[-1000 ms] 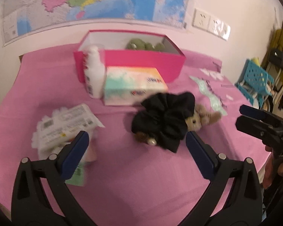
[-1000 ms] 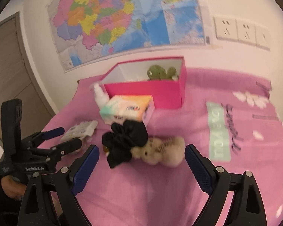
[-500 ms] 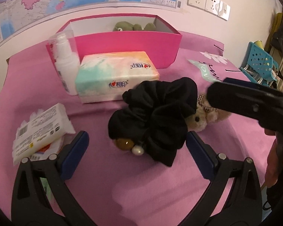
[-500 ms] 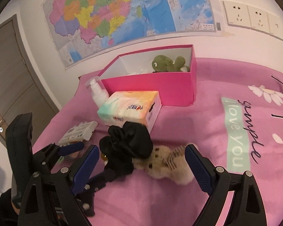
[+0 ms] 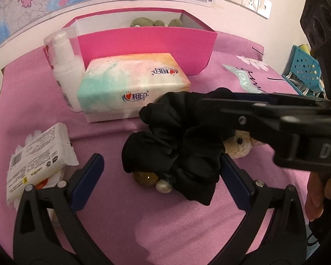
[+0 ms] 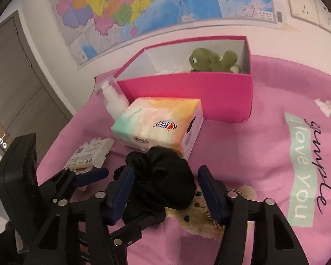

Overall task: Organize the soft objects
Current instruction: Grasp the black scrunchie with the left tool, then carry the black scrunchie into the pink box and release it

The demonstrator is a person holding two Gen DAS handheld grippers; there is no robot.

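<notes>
A black scrunchie [image 5: 176, 139] with two beads lies on the pink cloth, partly over a small tan teddy bear [image 5: 238, 145]. My left gripper [image 5: 161, 176] is open, its fingers on either side of the scrunchie's near edge. My right gripper [image 6: 165, 190] is open around the scrunchie [image 6: 163, 183], with the bear [image 6: 200, 212] under it. In the left wrist view the right gripper [image 5: 222, 106] reaches in from the right over the scrunchie. A pink box [image 6: 187, 95] at the back holds a green plush toy [image 6: 211, 60].
A tissue box [image 5: 132, 84] lies in front of the pink box [image 5: 143, 44], with a white pump bottle [image 5: 66, 70] to its left. A white wipes packet [image 5: 37, 154] lies at the left. A blue basket [image 5: 304, 70] stands off the table's right.
Both grippers have moved in on the scrunchie. The right gripper has dropped and narrowed around it, now over the bear. The left gripper has come closer.
</notes>
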